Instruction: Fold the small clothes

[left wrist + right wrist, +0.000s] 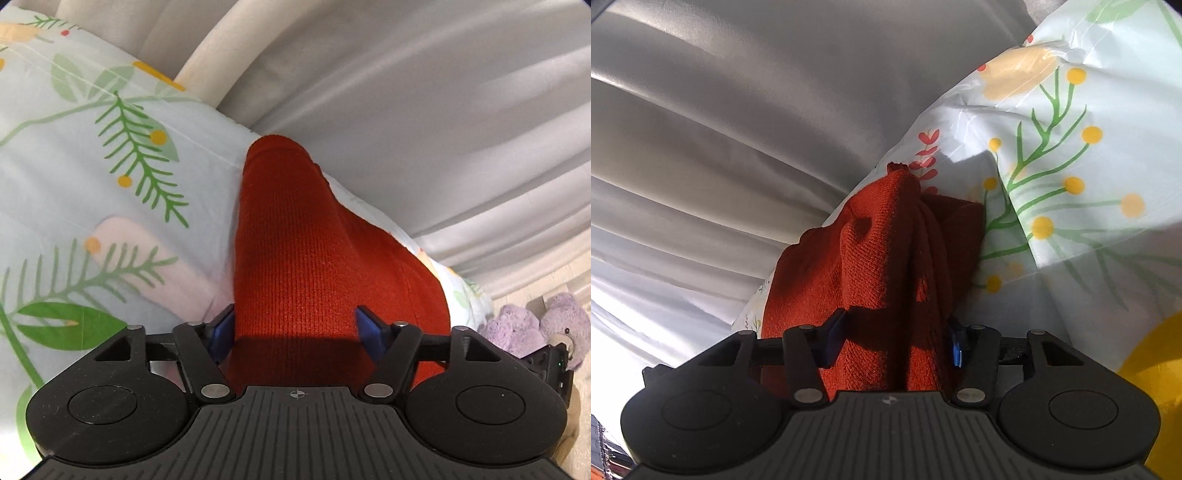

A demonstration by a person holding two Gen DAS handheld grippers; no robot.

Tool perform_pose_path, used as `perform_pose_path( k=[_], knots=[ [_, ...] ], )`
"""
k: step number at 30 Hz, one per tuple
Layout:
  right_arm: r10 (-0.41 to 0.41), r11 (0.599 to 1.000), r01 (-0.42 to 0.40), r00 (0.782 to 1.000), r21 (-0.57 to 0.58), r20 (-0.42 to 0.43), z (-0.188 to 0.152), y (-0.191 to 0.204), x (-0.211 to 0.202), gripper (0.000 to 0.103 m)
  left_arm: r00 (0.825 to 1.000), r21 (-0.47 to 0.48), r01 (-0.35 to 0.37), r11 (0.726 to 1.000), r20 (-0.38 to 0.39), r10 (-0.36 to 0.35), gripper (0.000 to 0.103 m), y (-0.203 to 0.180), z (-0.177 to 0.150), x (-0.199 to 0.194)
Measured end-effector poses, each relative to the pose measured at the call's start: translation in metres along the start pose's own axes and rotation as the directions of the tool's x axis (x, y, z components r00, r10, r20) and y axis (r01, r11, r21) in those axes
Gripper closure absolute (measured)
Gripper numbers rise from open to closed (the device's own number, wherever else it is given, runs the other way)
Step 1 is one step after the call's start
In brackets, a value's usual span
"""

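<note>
A red knitted garment (295, 258) lies on a pale floral bedsheet (92, 166). In the left wrist view my left gripper (295, 328) has its blue pads (369, 328) on either side of a flat, smooth stretch of the garment, which fills the gap between them. In the right wrist view my right gripper (892, 339) holds a bunched, creased part of the same red garment (879, 258) between its blue pads (833, 338). The fabric hides both sets of fingertips. The sheet also shows at the right in the right wrist view (1071, 221).
Grey-white curtains (424, 110) hang behind the bed in both views. A purple plush bear (535, 325) sits at the right of the left wrist view. A yellow object (1152, 369) shows at the lower right of the right wrist view.
</note>
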State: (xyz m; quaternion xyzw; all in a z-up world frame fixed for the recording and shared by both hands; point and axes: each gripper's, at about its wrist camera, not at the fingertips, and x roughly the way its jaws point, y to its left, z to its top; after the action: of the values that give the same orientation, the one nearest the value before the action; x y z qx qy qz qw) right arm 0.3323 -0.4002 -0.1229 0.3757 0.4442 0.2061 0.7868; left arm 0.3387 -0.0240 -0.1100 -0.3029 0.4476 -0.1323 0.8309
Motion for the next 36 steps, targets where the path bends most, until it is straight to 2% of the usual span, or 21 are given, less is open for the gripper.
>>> perform_pose_path(
  k=[3, 5, 8, 13, 19, 23, 25, 27, 29, 30, 31, 32, 33, 34, 36],
  knots=[
    [0.004, 1.000, -0.004, 1.000, -0.003, 0.005, 0.000, 0.003, 0.009, 0.059, 1.000, -0.011, 0.005, 1.000, 0.004, -0.005, 0.048, 0.000, -0.001, -0.003],
    [0.000, 1.000, 0.000, 1.000, -0.006, 0.017, -0.003, 0.006, 0.010, 0.061, 1.000, -0.002, 0.006, 1.000, 0.015, -0.006, 0.051, -0.002, -0.001, -0.007],
    [-0.008, 1.000, 0.010, 0.999, -0.028, 0.050, -0.010, 0.016, 0.005, 0.065, 0.999, 0.017, 0.009, 1.000, 0.038, -0.010, 0.053, -0.009, -0.002, -0.018],
    [0.003, 0.996, 0.003, 0.998, -0.088, 0.069, -0.018, 0.042, -0.006, 0.069, 0.996, -0.003, 0.060, 0.998, 0.071, -0.060, 0.054, -0.012, -0.004, -0.048],
    [0.055, 0.984, -0.051, 0.998, -0.170, 0.020, -0.034, 0.080, 0.000, 0.076, 0.994, -0.023, 0.017, 1.000, 0.112, -0.015, 0.054, -0.005, -0.012, -0.091],
    [0.081, 0.979, -0.087, 0.996, -0.185, -0.041, -0.049, 0.099, 0.018, 0.076, 0.989, -0.062, -0.039, 0.997, 0.137, 0.047, 0.053, 0.014, -0.015, -0.117],
    [0.101, 0.979, -0.114, 0.992, -0.171, -0.081, -0.056, 0.107, 0.029, 0.076, 0.983, -0.075, -0.090, 0.993, 0.152, 0.101, 0.051, 0.026, -0.018, -0.126],
    [0.117, 0.975, -0.137, 0.986, -0.174, -0.122, -0.065, 0.114, 0.039, 0.076, 0.963, -0.118, -0.183, 0.976, 0.177, 0.202, 0.048, 0.037, -0.022, -0.136],
    [0.092, 0.976, -0.118, 0.985, -0.183, -0.148, -0.070, 0.119, 0.048, 0.073, 0.923, -0.135, -0.280, 0.951, 0.236, 0.305, 0.048, 0.044, -0.029, -0.149],
    [0.045, 0.974, -0.073, 0.990, -0.215, -0.130, -0.073, 0.123, 0.048, 0.067, 0.899, -0.136, -0.318, 0.938, 0.271, 0.344, 0.044, 0.046, -0.034, -0.157],
    [-0.036, 0.959, 0.017, 0.997, -0.283, -0.063, -0.076, 0.129, 0.045, 0.061, 0.880, -0.134, -0.348, 0.928, 0.295, 0.373, 0.042, 0.047, -0.039, -0.164],
    [-0.119, 0.927, 0.124, 0.992, -0.355, 0.035, -0.081, 0.135, 0.039, 0.058, 0.864, -0.129, -0.374, 0.918, 0.312, 0.396, 0.038, 0.047, -0.044, -0.168],
    [-0.176, 0.888, 0.215, 0.975, -0.406, 0.132, -0.087, 0.140, 0.031, 0.055, 0.853, -0.125, -0.391, 0.912, 0.322, 0.410, 0.033, 0.047, -0.048, -0.170],
    [-0.190, 0.869, 0.253, 0.964, -0.425, 0.185, -0.093, 0.142, 0.025, 0.054, 0.847, -0.117, -0.403, 0.908, 0.329, 0.419, 0.032, 0.047, -0.051, -0.171],
    [-0.140, 0.884, 0.202, 0.975, -0.422, 0.174, -0.101, 0.143, 0.017, 0.054, 0.845, -0.112, -0.418, 0.901, 0.317, 0.431, 0.029, 0.048, -0.053, -0.164]
  ],
)
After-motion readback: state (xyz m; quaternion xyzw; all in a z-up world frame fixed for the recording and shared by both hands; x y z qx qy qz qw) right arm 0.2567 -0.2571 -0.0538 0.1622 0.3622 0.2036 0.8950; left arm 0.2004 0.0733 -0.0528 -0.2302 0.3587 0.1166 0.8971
